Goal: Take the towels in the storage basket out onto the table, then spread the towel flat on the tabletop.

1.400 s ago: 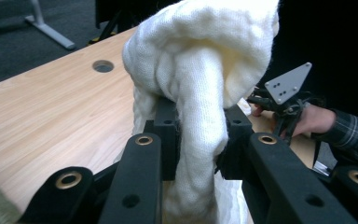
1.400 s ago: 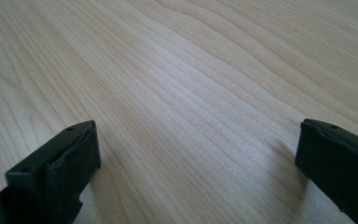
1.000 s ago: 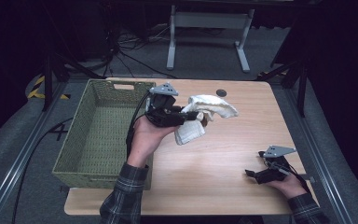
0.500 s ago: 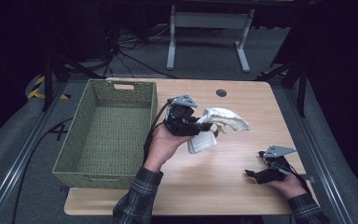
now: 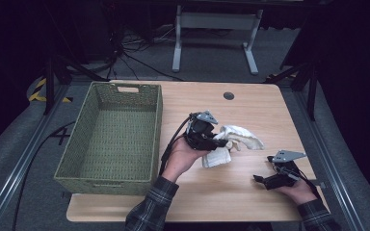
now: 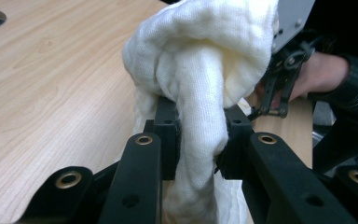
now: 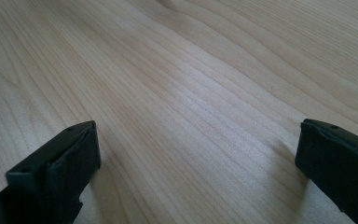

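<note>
A crumpled white cloth (image 5: pixel 238 139) lies partly on the wooden table (image 5: pixel 250 103), just right of centre. My left gripper (image 5: pixel 220 144) is shut on it; in the left gripper view the cloth (image 6: pixel 200 74) bulges up between the two black jaws and its bunched fabric is pinched by the pads (image 6: pixel 168 140). My right gripper (image 5: pixel 261 179) rests low near the table's front right corner, pointing left. In the right gripper view my right gripper (image 7: pixel 198 154) stands open, with bare wood between the jaws.
A green woven basket (image 5: pixel 91 168) sits along the table's left side, its inside bare. A round cable hole (image 5: pixel 229 96) is at the table's back. A metal stand (image 5: pixel 212 29) stands on the floor behind the table. Dark floor rails run along both sides.
My left gripper has carried the cloth to the right, nearer the person and down, so the cloth now touches the table. The right gripper has stayed put.
</note>
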